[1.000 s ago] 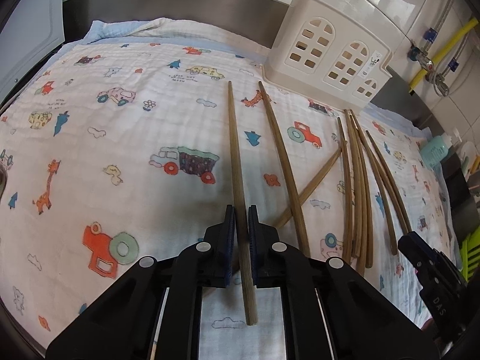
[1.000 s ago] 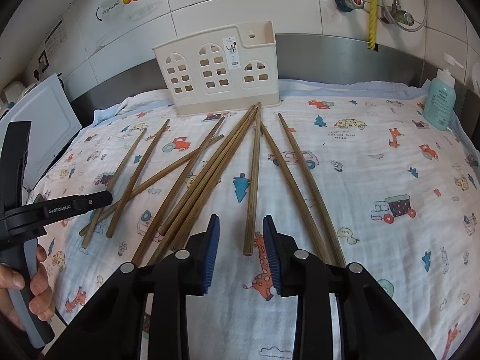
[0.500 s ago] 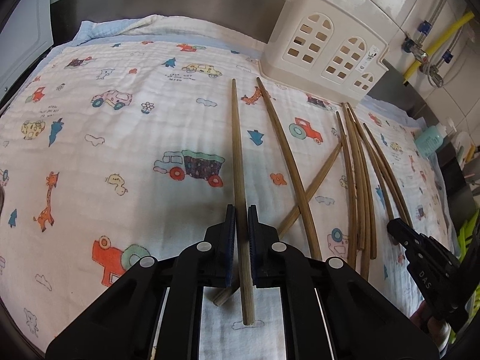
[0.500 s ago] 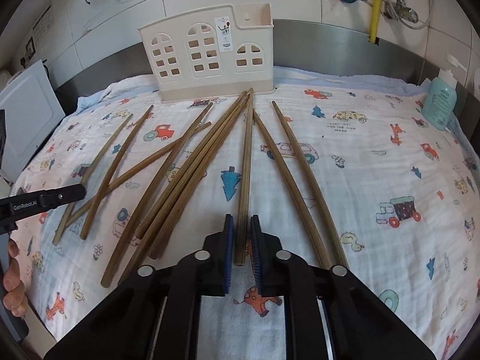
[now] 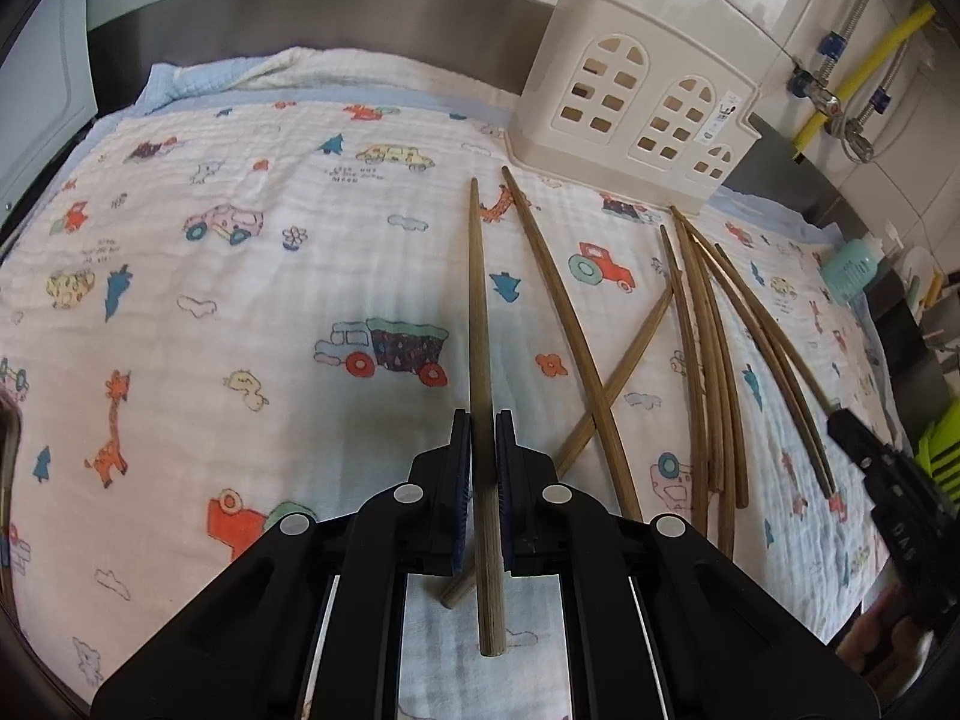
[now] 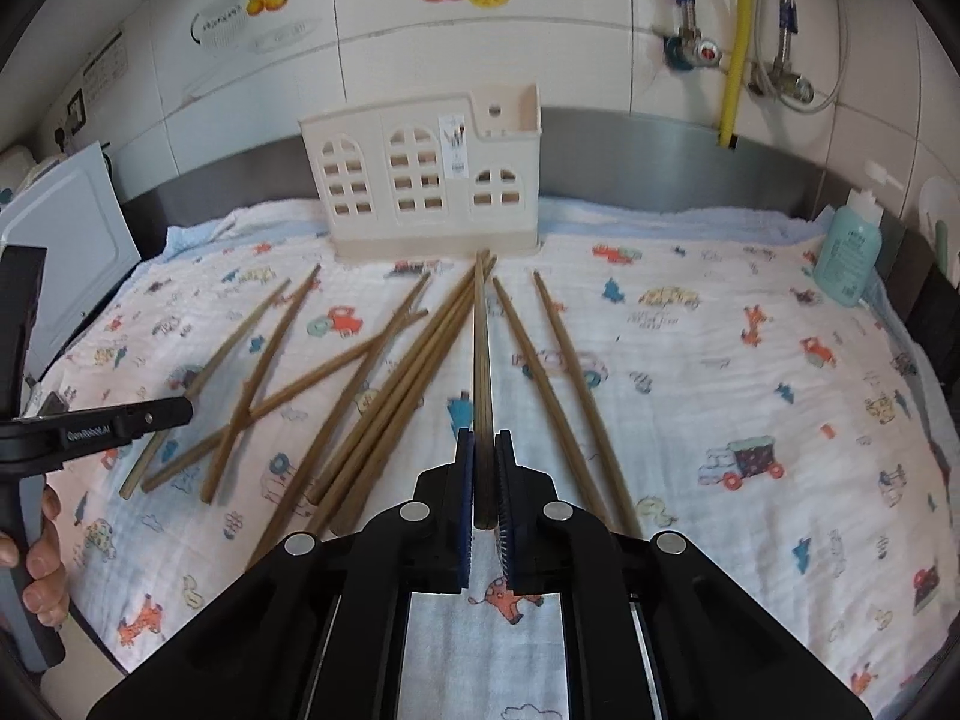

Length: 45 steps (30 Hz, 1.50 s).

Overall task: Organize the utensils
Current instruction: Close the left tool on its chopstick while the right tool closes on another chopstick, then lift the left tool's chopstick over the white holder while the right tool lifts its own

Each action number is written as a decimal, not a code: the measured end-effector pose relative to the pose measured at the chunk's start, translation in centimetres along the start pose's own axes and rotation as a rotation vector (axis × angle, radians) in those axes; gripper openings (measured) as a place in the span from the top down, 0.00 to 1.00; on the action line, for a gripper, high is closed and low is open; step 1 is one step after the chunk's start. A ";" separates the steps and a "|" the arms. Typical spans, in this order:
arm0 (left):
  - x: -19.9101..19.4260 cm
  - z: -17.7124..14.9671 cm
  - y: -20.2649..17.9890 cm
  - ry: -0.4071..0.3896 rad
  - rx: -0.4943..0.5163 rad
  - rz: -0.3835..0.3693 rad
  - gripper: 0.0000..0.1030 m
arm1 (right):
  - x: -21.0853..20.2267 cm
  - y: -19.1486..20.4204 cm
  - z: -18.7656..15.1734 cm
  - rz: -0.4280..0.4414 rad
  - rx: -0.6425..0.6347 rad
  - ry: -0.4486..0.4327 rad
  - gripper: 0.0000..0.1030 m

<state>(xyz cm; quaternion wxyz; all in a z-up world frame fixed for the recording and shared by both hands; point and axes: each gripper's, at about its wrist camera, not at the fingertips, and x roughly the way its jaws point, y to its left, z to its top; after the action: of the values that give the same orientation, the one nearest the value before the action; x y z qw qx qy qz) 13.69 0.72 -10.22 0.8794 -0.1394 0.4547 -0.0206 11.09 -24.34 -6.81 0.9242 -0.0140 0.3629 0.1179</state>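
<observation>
left claw [image 5: 483, 450]: closed on one chopstick [image 5: 480, 324], gripped partway along; a fair length runs back behind the pads, the tip points ahead toward the holder [image 5: 636, 114].
right claw [image 6: 483, 468]: closed on another stick [image 6: 481, 360], held close to its butt end, so nearly all of it reaches forward.
loose sticks [image 6: 384, 396]: spread on the cloth [image 6: 720, 360] that covers the surface, mostly to the left of the right claw, some crossing each other; two more lie just to its right.
holder: upright, well ahead of both claws, at the back of the cloth.
risk, pivot: the right grip sits at the very end, so I judge the stick could swing or slip out when tilted upright.
risk, snag: a long tip could catch a holder window or rim instead of dropping inside.
risk, clash: both claws heading for the same opening may knock together.
</observation>
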 end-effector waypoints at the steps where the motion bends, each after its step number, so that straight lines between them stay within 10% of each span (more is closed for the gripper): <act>1: -0.3 0.1 0.1 -0.007 0.003 0.000 0.93 | -0.4 0.0 0.2 0.000 -0.001 -0.010 0.93; 9: -3.9 1.7 -0.1 -0.107 0.084 0.006 0.93 | -3.4 0.5 3.0 0.003 -0.030 -0.099 0.93; 24: -1.4 -1.5 -0.5 -0.007 0.081 -0.014 0.89 | -4.4 1.0 3.7 0.004 -0.038 -0.125 0.93; 27: -1.0 -1.9 -0.4 -0.004 0.068 -0.009 0.68 | -4.3 0.9 3.8 0.004 -0.034 -0.129 0.93; 45: -0.2 -1.9 1.5 0.021 -0.025 -0.101 0.94 | -3.7 0.9 4.1 0.006 -0.029 -0.130 0.93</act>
<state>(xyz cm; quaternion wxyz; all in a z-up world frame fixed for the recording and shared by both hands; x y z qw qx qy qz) 11.92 1.75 -11.49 0.8707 -0.1731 0.4564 -0.0608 10.95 -23.80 -1.24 0.9452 -0.0186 0.3004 0.1265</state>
